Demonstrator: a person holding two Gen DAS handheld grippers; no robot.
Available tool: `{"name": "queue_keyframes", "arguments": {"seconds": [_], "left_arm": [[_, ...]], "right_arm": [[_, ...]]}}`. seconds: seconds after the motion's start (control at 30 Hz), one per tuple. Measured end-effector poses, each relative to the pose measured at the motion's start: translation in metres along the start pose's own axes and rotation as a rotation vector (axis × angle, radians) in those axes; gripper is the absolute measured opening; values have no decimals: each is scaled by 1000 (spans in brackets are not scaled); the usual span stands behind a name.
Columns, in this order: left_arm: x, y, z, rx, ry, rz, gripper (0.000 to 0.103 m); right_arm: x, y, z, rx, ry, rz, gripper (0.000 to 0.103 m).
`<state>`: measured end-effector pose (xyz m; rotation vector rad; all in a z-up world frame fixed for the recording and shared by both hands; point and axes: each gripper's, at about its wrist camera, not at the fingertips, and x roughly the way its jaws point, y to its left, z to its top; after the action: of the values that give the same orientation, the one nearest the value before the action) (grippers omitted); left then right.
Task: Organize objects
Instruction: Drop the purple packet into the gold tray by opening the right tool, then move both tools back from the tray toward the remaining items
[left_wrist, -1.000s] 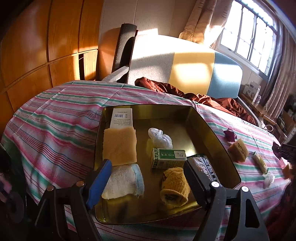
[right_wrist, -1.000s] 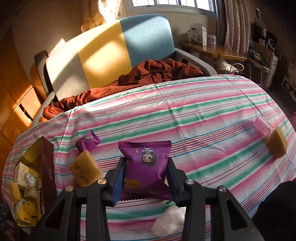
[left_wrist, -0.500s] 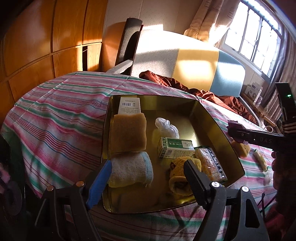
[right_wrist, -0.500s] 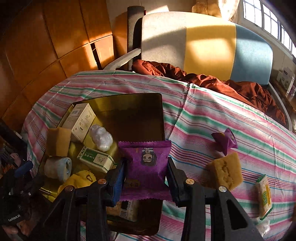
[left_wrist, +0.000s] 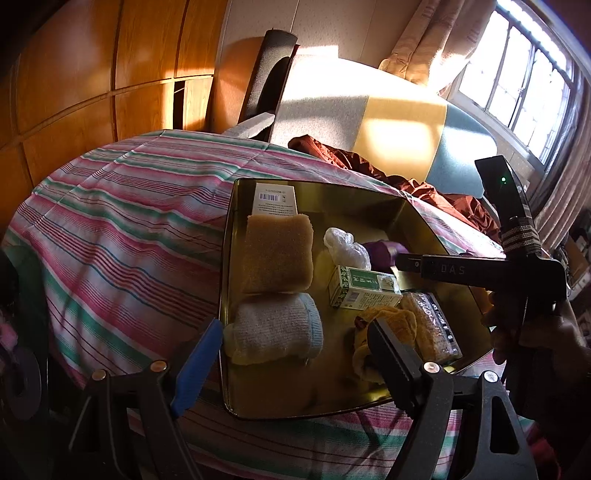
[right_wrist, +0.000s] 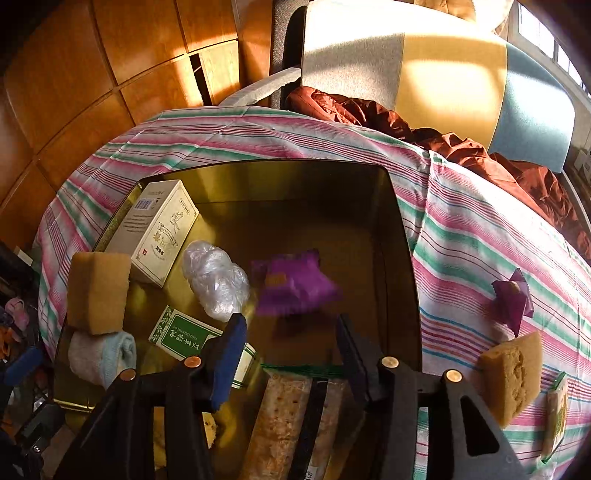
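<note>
A gold tin (left_wrist: 229, 258) lies on the striped tablecloth with several items in it. My right gripper (right_wrist: 290, 321) hangs over the tin (right_wrist: 402, 258), its jaws opening. The purple snack packet (right_wrist: 295, 286) is blurred just beyond the fingertips, free of the pads, beside a clear plastic bag (right_wrist: 216, 280). In the left wrist view the packet (left_wrist: 380, 253) shows at the tip of the right gripper's black body. My left gripper (left_wrist: 295, 326) is open at the tin's near edge, with nothing between its fingers.
Inside the tin are a white box (right_wrist: 162, 229), a tan sponge (right_wrist: 98, 291), a white-blue cloth (left_wrist: 275, 332), a green box (left_wrist: 364, 288), a yellow cloth (left_wrist: 384, 328) and a cracker pack (right_wrist: 291, 417). On the cloth to the right lie a small purple wrapper (right_wrist: 513, 295), a sponge (right_wrist: 511, 373) and a green-edged packet (right_wrist: 556, 413).
My right gripper swung left from the open table to over the tin with the purple packet, then parted its jaws and let it go. The left gripper drifted slightly nearer the tin.
</note>
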<state>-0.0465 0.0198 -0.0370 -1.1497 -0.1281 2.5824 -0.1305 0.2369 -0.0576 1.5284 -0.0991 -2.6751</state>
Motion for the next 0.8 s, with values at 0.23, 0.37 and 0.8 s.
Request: {"name": "queue_keyframes", "arguments": {"seconds": [0.23,0.37,0.8], "left_arm": [[2,-3,-1,4,6,6,82],[1,-6,-1,14,7,10,83],[-7,-21,-1,58,-10,13,85]], "right_arm": [[-25,-4,-13,-9,-61,-35,84],[-42,-4,-21,-32,-104,-83,84],[-94,-66,-67,46,-150,-233,84]]}}
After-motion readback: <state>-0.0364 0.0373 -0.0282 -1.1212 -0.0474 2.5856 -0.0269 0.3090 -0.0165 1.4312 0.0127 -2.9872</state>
